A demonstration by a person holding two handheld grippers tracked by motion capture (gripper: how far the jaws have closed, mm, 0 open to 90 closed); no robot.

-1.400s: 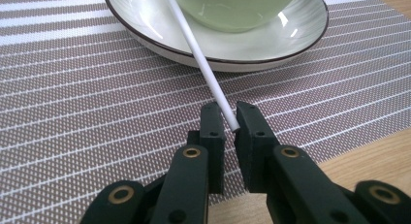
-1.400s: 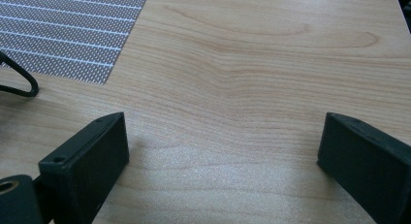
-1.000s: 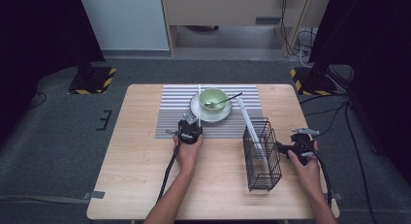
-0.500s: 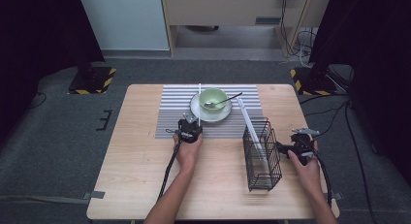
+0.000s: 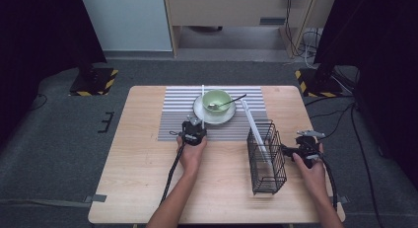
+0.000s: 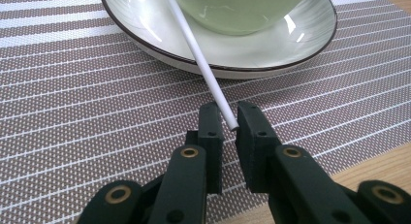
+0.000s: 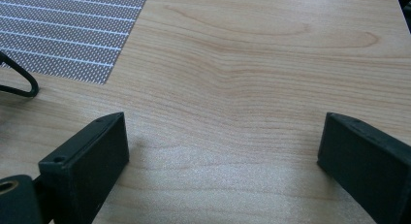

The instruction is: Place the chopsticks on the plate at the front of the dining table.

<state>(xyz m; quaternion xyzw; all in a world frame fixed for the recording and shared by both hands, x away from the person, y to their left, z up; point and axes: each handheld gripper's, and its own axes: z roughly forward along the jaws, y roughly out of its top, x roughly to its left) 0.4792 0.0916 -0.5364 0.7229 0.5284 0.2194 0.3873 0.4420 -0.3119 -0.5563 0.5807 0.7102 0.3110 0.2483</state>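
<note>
Pinching the white straw [image 6: 213,83] low in frame, my left fingers [image 6: 215,132] hide its tip; right fingers [image 7: 92,161] spread over bare bench [image 7: 252,64].

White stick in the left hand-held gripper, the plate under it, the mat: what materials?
White stick: looks like matte plastic, smooth and evenly white; could be coated. Plate: probably glazed ceramic, with glossy highlights and a dark rim. Mat: woven, likely vinyl or fabric, with a visible mesh weave and pale stripes.
</note>
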